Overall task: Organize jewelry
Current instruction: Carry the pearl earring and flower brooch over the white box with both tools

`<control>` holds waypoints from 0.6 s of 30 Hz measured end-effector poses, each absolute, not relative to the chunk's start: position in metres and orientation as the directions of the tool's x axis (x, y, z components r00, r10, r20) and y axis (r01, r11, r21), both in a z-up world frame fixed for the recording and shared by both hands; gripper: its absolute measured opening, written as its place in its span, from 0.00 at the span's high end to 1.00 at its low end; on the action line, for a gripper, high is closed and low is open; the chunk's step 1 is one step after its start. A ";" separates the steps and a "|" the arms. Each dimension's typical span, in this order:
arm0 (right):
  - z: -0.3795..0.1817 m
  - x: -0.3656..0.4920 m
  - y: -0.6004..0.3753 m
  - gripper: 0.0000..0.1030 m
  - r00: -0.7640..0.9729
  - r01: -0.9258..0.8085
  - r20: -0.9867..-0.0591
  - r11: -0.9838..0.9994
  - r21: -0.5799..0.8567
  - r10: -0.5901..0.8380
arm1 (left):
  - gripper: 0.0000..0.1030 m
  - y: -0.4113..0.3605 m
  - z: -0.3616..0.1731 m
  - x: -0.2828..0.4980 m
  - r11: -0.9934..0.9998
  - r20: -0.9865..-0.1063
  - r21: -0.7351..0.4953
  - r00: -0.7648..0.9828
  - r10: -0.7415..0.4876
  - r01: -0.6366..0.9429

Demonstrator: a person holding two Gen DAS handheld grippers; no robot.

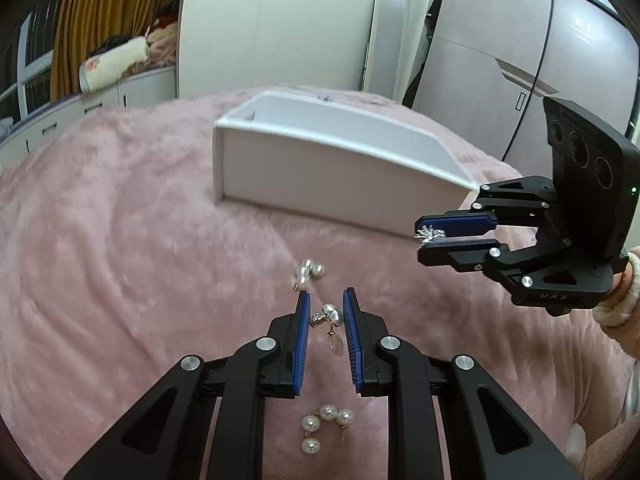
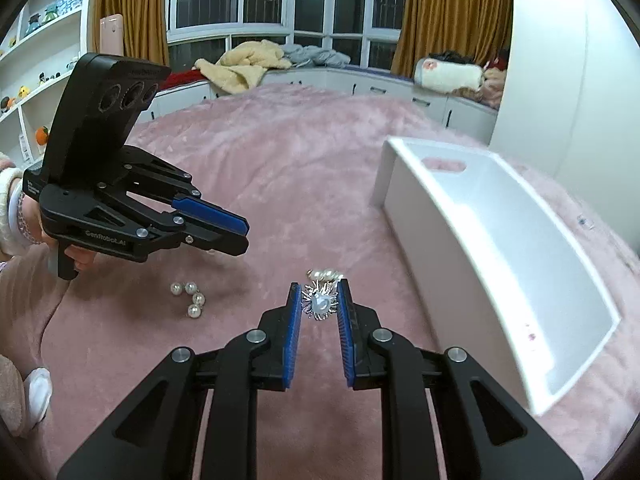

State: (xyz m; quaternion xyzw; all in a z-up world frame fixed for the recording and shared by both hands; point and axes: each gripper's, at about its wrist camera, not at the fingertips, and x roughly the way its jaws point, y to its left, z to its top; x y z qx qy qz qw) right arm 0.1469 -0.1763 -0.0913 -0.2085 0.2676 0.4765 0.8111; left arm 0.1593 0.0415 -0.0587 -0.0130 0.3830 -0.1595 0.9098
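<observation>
My left gripper (image 1: 327,296) is shut on a pearl earring with a gold drop (image 1: 330,315), which hangs between the blue pads above the pink blanket. My right gripper (image 2: 319,286) is shut on a spiky silver brooch with a pale centre (image 2: 320,303). In the left wrist view the right gripper (image 1: 418,236) hovers at the right, near the front corner of the white box (image 1: 320,176), with the brooch (image 1: 430,234) at its tips. The left gripper (image 2: 244,234) shows at the left of the right wrist view. The box (image 2: 460,248) is open-topped.
A loose pearl piece (image 1: 308,270) lies on the pink blanket (image 1: 120,240) just beyond my left fingertips. A cluster of several pearls (image 1: 325,424) lies under the left gripper, and shows too in the right wrist view (image 2: 192,298). Cabinets and a window seat ring the bed.
</observation>
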 end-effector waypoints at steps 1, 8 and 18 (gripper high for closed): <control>-0.087 0.145 -0.178 0.82 0.409 -0.883 -0.628 0.462 -0.089 0.662 | 0.79 0.039 -0.052 0.158 0.950 -0.686 -0.136 0.665 -0.296 0.282; -0.045 0.131 -0.203 0.82 0.485 -0.850 -0.569 0.511 -0.128 0.664 | 0.79 0.023 -0.011 0.155 0.953 -0.636 -0.120 0.716 -0.288 0.277; 0.005 0.118 -0.248 0.82 0.586 -0.790 -0.478 0.594 -0.154 0.654 | 0.79 -0.019 0.032 0.157 0.949 -0.595 -0.093 0.748 -0.295 0.300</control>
